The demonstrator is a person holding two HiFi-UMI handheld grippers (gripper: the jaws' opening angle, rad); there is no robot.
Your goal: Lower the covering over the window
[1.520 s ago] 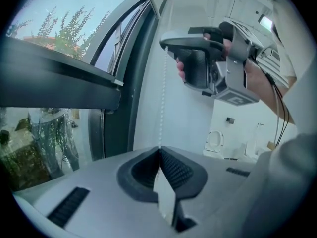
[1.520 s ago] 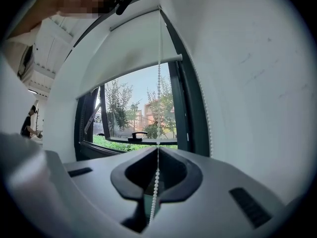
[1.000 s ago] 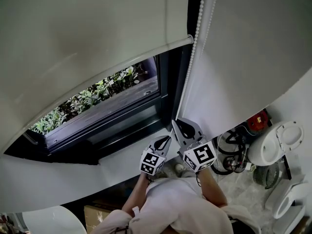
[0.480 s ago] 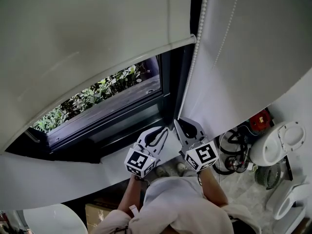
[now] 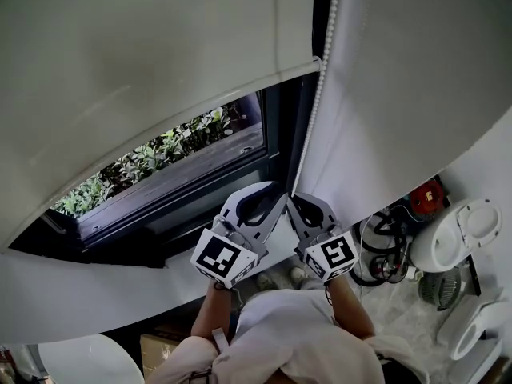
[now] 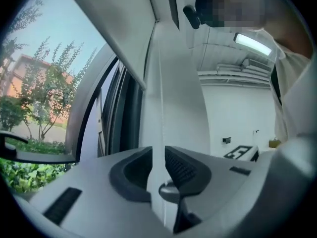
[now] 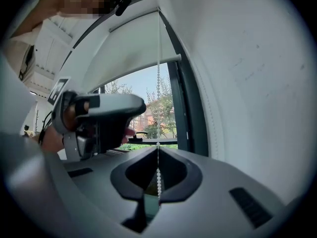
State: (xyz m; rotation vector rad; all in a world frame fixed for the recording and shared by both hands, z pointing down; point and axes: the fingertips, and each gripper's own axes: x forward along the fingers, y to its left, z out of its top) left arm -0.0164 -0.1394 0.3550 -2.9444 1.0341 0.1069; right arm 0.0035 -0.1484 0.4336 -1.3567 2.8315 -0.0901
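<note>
The covering is a white roller blind (image 5: 144, 70), smooth and plain, ending in a straight, stiff bottom bar (image 5: 272, 76). It hangs partway down the dark-framed window (image 5: 276, 142), well above and to the left of both sets of fingers. Below the bar the glass shows green shrubs outside. Its pull is a bead chain (image 7: 158, 90) of small white beads that drops along the right edge of the frame straight down to the fingers.

The right gripper (image 7: 158, 168) has its fingers closed on this chain: the beads run into the seam between the two dark pads and are pinched there. The left gripper (image 6: 158, 155) stands just beside it, on its left. Its jaws have just been opening and now stand apart with a narrow gap. A thin white strand (blurred here, so single beads cannot be made out) passes up through that gap, and neither pad presses on it. To the right of the right fingers is the white wall (image 7: 247, 83).
</note>
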